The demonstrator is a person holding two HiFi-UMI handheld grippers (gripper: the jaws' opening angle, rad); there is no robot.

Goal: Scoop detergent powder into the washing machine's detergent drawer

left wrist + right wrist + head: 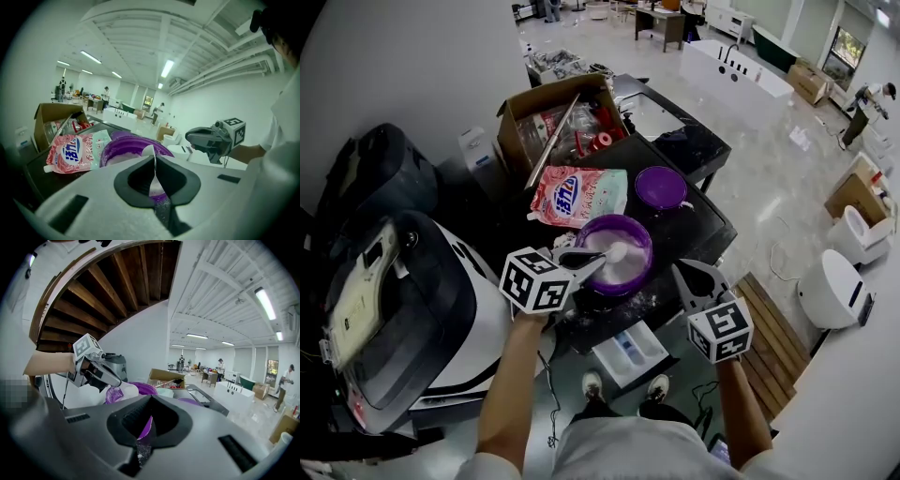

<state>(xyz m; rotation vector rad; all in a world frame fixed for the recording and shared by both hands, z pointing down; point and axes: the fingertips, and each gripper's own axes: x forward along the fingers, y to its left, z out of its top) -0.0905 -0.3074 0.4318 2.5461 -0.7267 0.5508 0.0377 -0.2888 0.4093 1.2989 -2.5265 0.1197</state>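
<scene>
Glossy plastic tub [643, 246], matt cardboard box [551, 95]

Black table [705, 232] with purple bowl [644, 255], lid [661, 187], detergent bag [579, 197], box [553, 96]

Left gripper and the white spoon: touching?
Touching. The left gripper view shows the left gripper with jaws shut on the white spoon, its thin handle pinched between the pads.

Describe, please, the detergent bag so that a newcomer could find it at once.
Start at the dark table beside the washing machine. Between the open cardboard box and the purple bowl of powder lies the detergent bag: the only soft pink-and-white pouch, flat, with blue lettering.
</scene>
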